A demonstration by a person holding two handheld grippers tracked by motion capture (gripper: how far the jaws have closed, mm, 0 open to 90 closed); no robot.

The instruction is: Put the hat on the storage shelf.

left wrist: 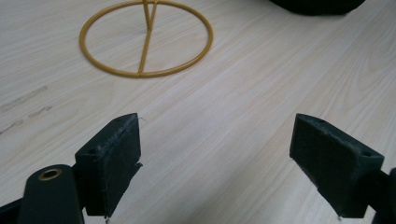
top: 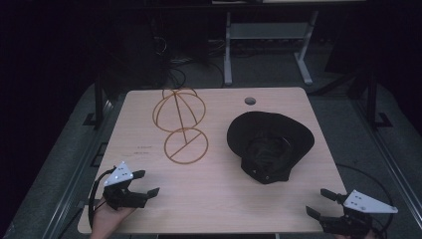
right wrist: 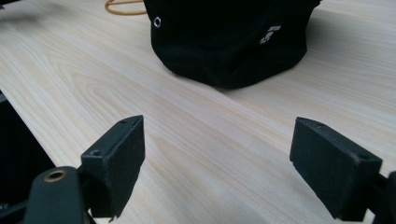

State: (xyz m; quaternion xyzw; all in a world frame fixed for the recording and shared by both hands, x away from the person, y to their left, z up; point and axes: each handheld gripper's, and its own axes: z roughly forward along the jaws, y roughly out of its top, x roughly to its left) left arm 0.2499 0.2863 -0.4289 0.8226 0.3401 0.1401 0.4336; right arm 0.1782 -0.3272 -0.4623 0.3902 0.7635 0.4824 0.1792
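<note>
It looks like a lab: a pale wooden tabletop (top: 214, 199), a metal desk frame (top: 268, 45) at 12 o'clock, cables (top: 174, 64) on the dark floor.

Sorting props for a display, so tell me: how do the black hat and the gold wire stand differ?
The black hat is soft, solid dark fabric lying brim-out on the table; the gold wire stand is an open, see-through frame of thin hoops standing upright on a ring base. The hat sits to the right, the stand left. Neither is being touched.
</note>
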